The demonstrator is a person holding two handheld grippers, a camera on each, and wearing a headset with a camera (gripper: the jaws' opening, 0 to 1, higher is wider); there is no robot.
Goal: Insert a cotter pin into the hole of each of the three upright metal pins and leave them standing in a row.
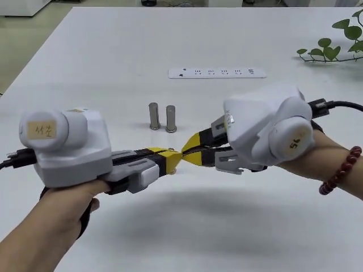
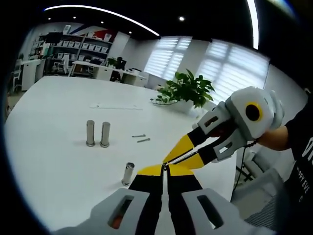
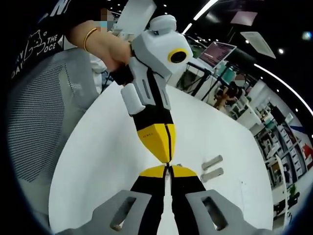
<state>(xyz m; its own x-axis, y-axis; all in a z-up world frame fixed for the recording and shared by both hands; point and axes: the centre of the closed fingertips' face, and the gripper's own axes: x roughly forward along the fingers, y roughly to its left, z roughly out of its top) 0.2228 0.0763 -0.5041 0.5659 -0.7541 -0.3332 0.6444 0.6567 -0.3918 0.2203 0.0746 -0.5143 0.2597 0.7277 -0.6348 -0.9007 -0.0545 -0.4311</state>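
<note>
Two upright metal pins [image 1: 153, 115] [image 1: 171, 118] stand side by side on the white table [image 1: 113, 56]; they also show as pins [image 2: 90, 132] [image 2: 105, 134] in the left gripper view. A third pin [image 2: 128, 173] stands nearer, just under the grippers. Two loose cotter pins [image 2: 139, 136] [image 2: 144, 140] lie beyond it. My left gripper [image 1: 174, 158] and right gripper [image 1: 186, 154] meet tip to tip above the table, both shut. A thin wire-like cotter pin [image 2: 183, 154] appears to run between the right gripper's fingers; whether the left tips also pinch it is unclear.
A white power strip [image 1: 216, 72] lies further back on the table. A green plant [image 1: 334, 42] sits at the far right edge. Open tabletop lies to the left of and in front of the grippers. An office with shelves and desks lies behind.
</note>
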